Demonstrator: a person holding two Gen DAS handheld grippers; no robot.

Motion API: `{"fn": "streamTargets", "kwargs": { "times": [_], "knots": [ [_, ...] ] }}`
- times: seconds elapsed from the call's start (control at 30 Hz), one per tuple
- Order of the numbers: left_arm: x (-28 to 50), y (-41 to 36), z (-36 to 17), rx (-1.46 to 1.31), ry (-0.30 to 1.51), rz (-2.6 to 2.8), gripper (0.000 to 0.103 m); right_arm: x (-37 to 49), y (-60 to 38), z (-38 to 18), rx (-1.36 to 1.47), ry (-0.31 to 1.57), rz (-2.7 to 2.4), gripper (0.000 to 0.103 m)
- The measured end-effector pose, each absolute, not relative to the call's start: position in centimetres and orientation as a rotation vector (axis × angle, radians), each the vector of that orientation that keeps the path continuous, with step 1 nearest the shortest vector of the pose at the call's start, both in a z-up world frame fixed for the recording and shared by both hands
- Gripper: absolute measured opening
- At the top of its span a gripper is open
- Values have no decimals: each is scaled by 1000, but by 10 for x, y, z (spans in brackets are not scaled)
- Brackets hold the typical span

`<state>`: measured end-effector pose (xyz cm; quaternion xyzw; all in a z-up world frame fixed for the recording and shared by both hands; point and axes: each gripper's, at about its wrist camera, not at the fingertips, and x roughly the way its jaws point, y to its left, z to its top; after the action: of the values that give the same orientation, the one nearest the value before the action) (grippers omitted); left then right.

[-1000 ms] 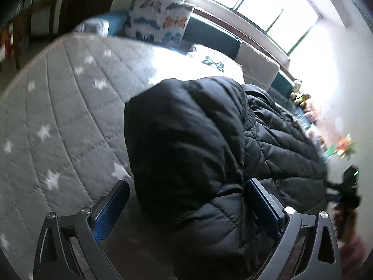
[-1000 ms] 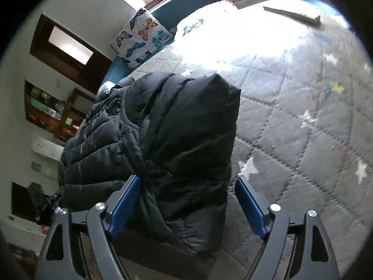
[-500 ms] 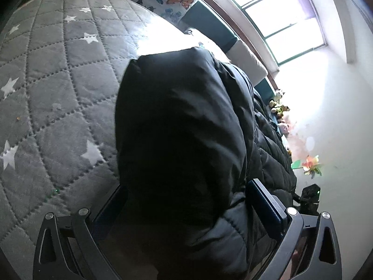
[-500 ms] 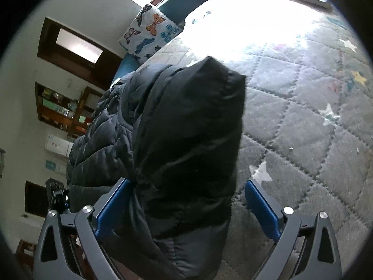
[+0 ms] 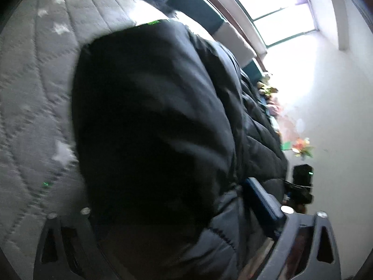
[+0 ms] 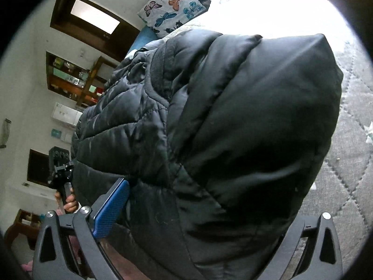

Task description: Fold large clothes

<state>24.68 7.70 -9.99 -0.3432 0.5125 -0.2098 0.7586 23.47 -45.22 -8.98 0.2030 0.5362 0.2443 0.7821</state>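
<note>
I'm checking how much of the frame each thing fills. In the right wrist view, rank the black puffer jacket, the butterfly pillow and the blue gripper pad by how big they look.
1. Black puffer jacket, by far the largest, though it is close to the camera.
2. Butterfly pillow.
3. Blue gripper pad; it looks about as big as the pillow only because it is nearer, so that order is unsure.

The jacket point(image 6: 209, 128) is a black, quilted puffer with a shiny shell and stitched channels. It lies bunched on a grey quilt with white stars point(image 5: 35, 81). One smooth, unquilted part point(image 5: 151, 116), perhaps a hood or a folded-over panel, bulges up as a rounded mound over the quilted body point(image 5: 261, 144). A band of matte, fleece-like lining point(image 6: 160, 70) shows along an edge. Its near end fills the bottom of both views.
</note>
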Motion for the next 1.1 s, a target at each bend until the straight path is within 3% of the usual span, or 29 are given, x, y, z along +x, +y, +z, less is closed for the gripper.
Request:
{"fn": "streamTargets", "kwargs": {
  "times": [0.07,0.13,0.2,0.3,0.43,0.57,0.67,0.8,0.93,1.07,1.1],
  "knots": [
    [249,75,-99,-743,1109,-457,98,235,-451,-87,431,1155,525,101],
    [246,73,-98,-751,1102,-463,92,233,-448,-83,420,1147,527,91],
    [246,70,-95,-754,1096,-471,88,228,-445,-76,424,1132,528,73],
    [246,62,-89,-717,1103,-476,88,216,-449,-68,436,1120,558,63],
    [247,55,-89,-684,1122,-476,90,205,-448,-69,402,1128,576,63],
    [256,52,-92,-689,1143,-457,97,213,-454,-78,423,1135,573,81],
    [259,55,-95,-703,1164,-455,103,216,-458,-84,438,1144,580,87],
    [264,49,-97,-712,1165,-482,103,221,-457,-89,474,1166,603,93],
    [254,36,-100,-682,1162,-491,100,222,-452,-89,469,1152,609,91],
    [241,19,-76,-594,1090,-426,82,205,-453,-67,445,1075,589,55],
    [236,16,-67,-574,1076,-415,77,200,-453,-59,436,1053,585,50]
  ]
}}
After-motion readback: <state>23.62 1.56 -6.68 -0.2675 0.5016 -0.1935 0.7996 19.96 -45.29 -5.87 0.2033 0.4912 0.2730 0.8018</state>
